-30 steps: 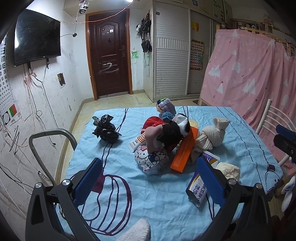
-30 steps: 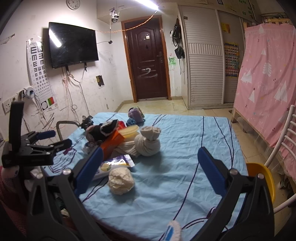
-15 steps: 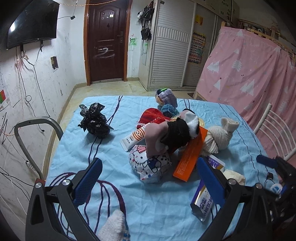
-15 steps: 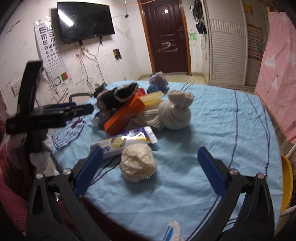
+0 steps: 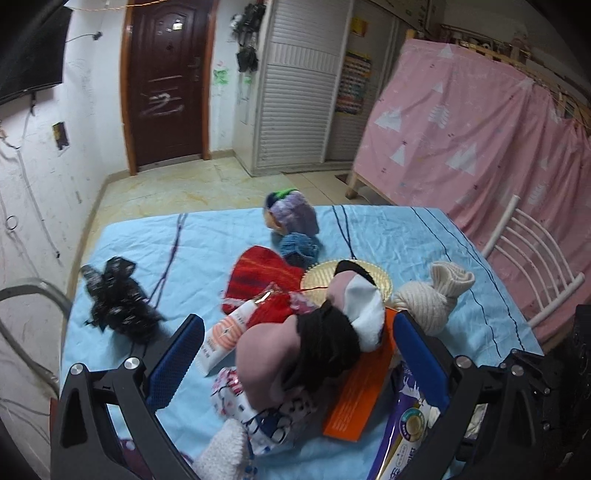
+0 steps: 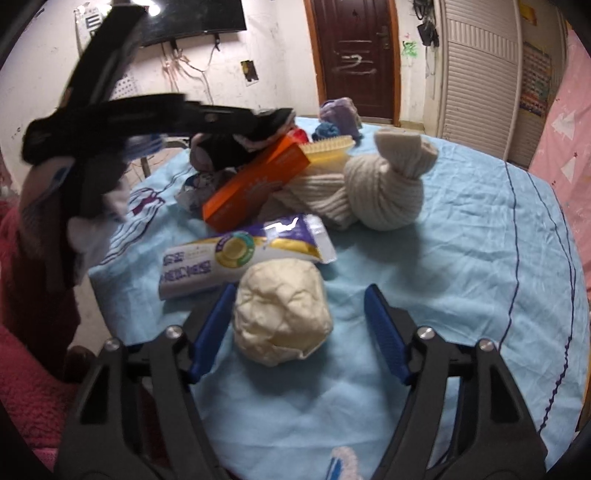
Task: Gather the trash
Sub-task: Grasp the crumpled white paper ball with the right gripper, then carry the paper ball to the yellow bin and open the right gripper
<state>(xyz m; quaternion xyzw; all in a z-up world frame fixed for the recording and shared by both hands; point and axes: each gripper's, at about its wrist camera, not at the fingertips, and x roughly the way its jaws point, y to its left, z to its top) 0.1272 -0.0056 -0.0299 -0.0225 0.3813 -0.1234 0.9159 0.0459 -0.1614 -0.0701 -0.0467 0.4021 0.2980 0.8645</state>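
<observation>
Dark brown door (image 5: pixel 168 85) at 11 o'clock in scuffed white wall w/ loose cables. White louvred wardrobe (image 5: pixel 299 99) at 12. Pink curtain (image 5: pixel 472 129) at 2, white chair (image 5: pixel 532 266) at 3. Beige tiled floor (image 5: pixel 173 192). Wall TV (image 6: pixel 192 18) at 10, right view.

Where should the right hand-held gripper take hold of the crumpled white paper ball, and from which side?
Probably across its widest middle, coming straight on from the near table edge. The crumpled paper ball is roundish, lies alone on the blue cloth, and already sits between the open fingers of the right hand-held gripper. The purple pouch lies just behind it, so closing sideways avoids it.
</observation>
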